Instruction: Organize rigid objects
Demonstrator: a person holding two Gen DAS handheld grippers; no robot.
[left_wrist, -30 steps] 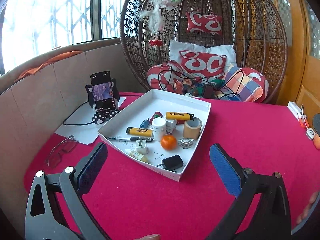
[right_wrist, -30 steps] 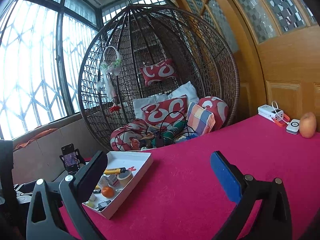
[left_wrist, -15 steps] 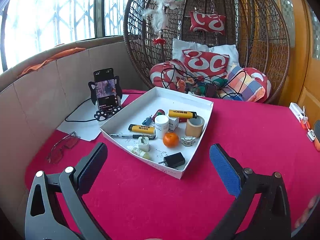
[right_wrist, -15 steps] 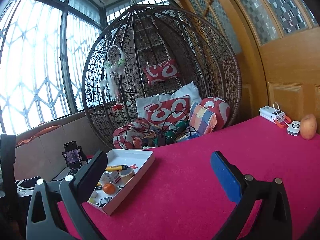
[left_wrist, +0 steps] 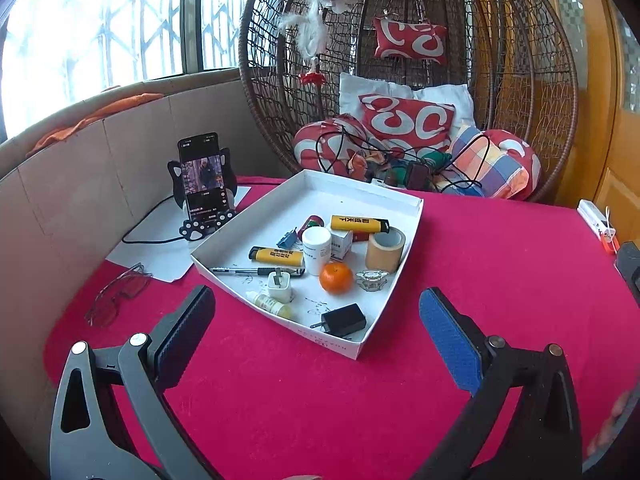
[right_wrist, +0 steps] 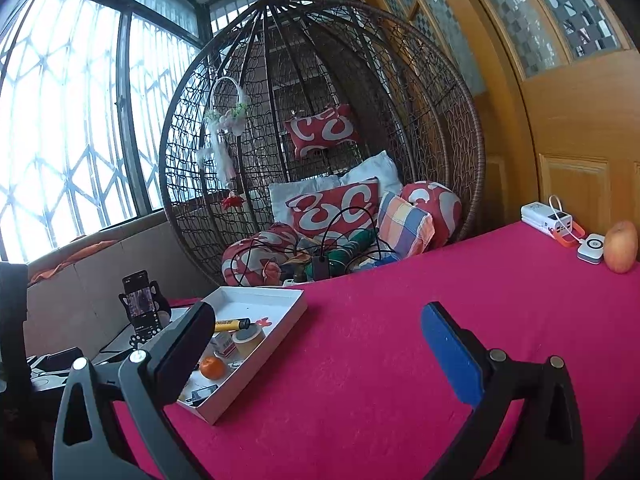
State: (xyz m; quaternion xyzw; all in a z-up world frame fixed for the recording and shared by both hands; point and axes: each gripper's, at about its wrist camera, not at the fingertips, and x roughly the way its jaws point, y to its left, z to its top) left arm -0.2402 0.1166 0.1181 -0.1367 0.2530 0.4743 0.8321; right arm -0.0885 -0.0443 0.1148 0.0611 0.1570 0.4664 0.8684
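1. Nearest me: my left gripper (left_wrist: 316, 316) w/ its two fingers spread wide, nothing between them, held above the pink-red cloth-covered table (left_wrist: 500, 272). My right gripper (right_wrist: 316, 332) is likewise gaping and empty, off to the right over bare cloth.
2. Just past the left gripper's tips: a shallow white cardboard tray (left_wrist: 412, 222), corner toward me, holding the rigid items to sort.
3. Tray, near edge: a black plug-in charger (left_wrist: 342, 320), a small pale dropper bottle (left_wrist: 270, 305), a white square plug adapter (left_wrist: 280, 285).
4. Tray, middle: a round orange fruit (left_wrist: 336, 277), a small silvery metal trinket (left_wrist: 372, 279), a black pen (left_wrist: 244, 270), a yellow-and-black lighter-shaped tube (left_wrist: 276, 256), a white cylindrical bottle (left_wrist: 316, 244), a tan roll of tape (left_wrist: 385, 249).
5. Tray, far part: a second yellow tube (left_wrist: 359, 223) and a small white box (left_wrist: 342, 242); back half bare.
6. Doing the step well, my judgement: no item is picked yet. The charger is closest and stands apart from its neighbours, so it looks the easiest first grab; come down straight, clear of the tray wall, and squeeze across its flat sides.
7. Left view only: clear-framed glasses (left_wrist: 116, 294) on the cloth left of the tray; full tray contents.
8. Right view only: a reddish-yellow apple (right_wrist: 620, 246), a white power bank (right_wrist: 546, 216) at the table's far right; my left finger hides much of the tray.
9. Both views: a black phone on a stand (left_wrist: 202, 178), then a wicker hanging chair w/ cushions (left_wrist: 408, 80) farthest back.
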